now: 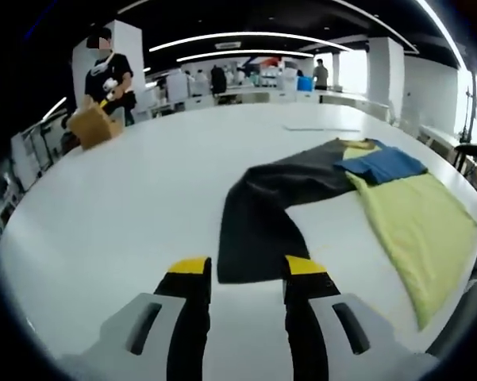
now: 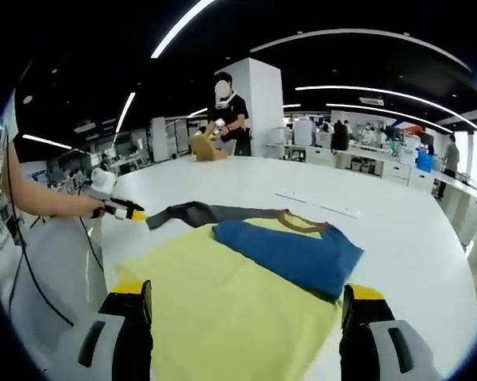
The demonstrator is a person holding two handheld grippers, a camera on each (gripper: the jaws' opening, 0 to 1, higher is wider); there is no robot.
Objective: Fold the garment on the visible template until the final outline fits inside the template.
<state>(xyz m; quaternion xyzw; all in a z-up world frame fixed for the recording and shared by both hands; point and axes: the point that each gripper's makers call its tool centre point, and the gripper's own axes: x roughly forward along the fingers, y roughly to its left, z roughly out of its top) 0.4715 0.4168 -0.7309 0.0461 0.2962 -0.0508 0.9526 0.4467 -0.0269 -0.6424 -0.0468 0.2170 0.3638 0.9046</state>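
Loosely spread garment: dark sleeve, blue fold, on yellow-green cloth template; both grippers' jaws wide apart, empty.

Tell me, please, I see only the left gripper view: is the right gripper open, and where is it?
Observer: The right gripper is open, jaws wide apart, over the near part of the yellow-green template.
Operator: How does the blue garment lie there?
Observer: The blue garment lies folded on the template's far side, and a brown collar shows behind it.
Operator: And my left gripper, seen from outside?
Observer: The left gripper is at the end of the dark grey sleeve, which stretches off the template onto the white table.
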